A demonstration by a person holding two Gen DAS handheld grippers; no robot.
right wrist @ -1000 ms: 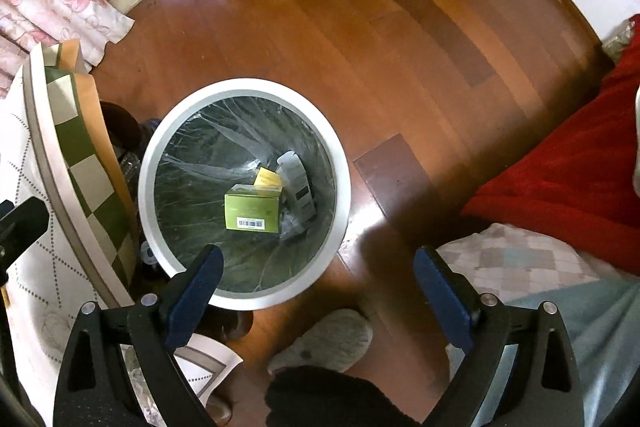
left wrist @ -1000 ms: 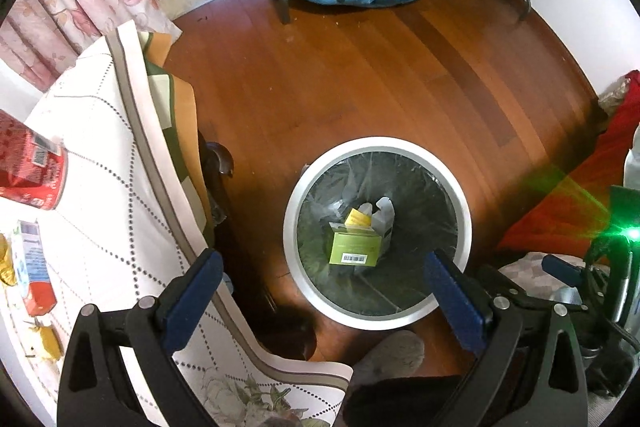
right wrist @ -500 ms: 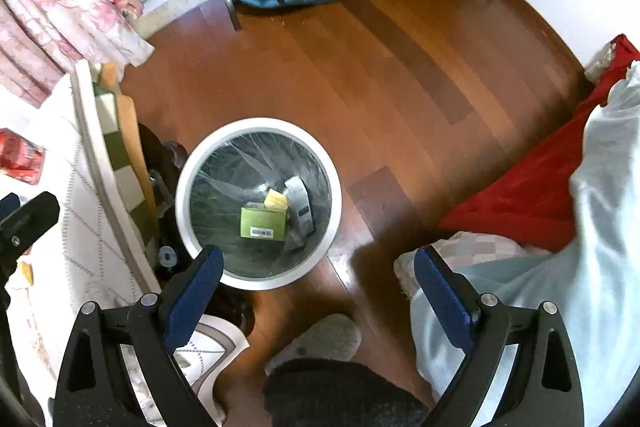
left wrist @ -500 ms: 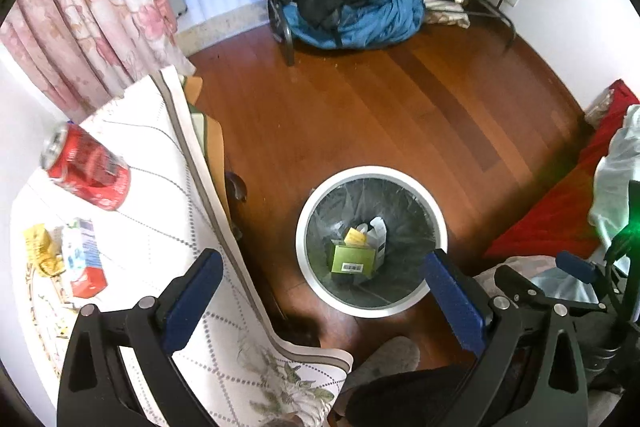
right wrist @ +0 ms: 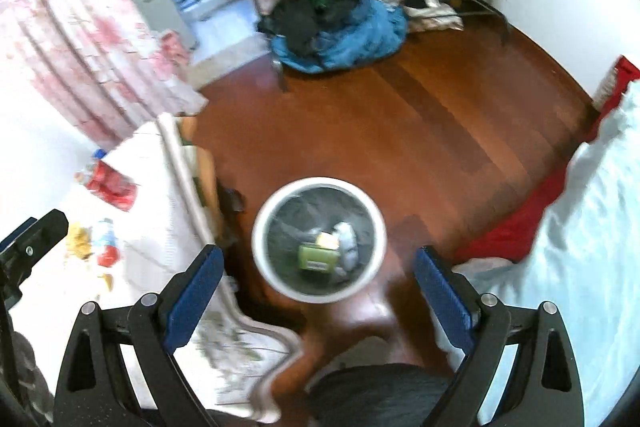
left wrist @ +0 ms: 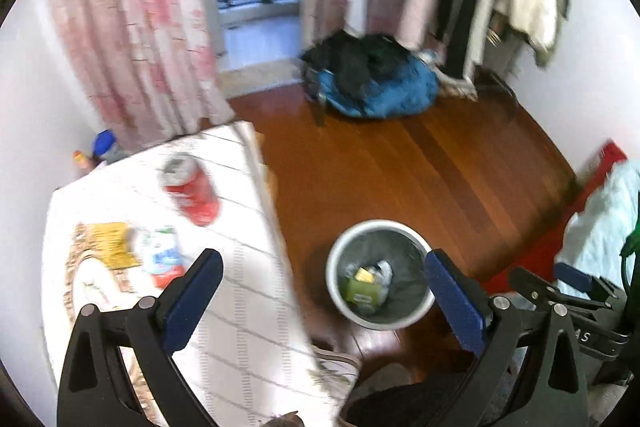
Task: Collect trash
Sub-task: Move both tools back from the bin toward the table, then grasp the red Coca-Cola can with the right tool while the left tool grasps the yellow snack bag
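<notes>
A red can (left wrist: 191, 193) lies on its side on the white-clothed worktop (left wrist: 248, 339), its long axis running from far left to near right with the silver top toward the far left; motion blur hides its label. Nearer on the cloth lie a yellow wrapper (left wrist: 110, 243) and a small white, blue and red carton (left wrist: 162, 261), long axis pointing near to far, both too smeared to read. The left tongs (left wrist: 320, 297) stand wide apart and empty above the worktop's right edge. The right tongs (right wrist: 318, 291) also gape apart with nothing between them, over the round white bin (right wrist: 320, 187) on the wooden floor right of the worktop. Inside the bin's dark liner lie a green box (right wrist: 316, 259), a yellow scrap and a pale crumpled piece, all blurred.
</notes>
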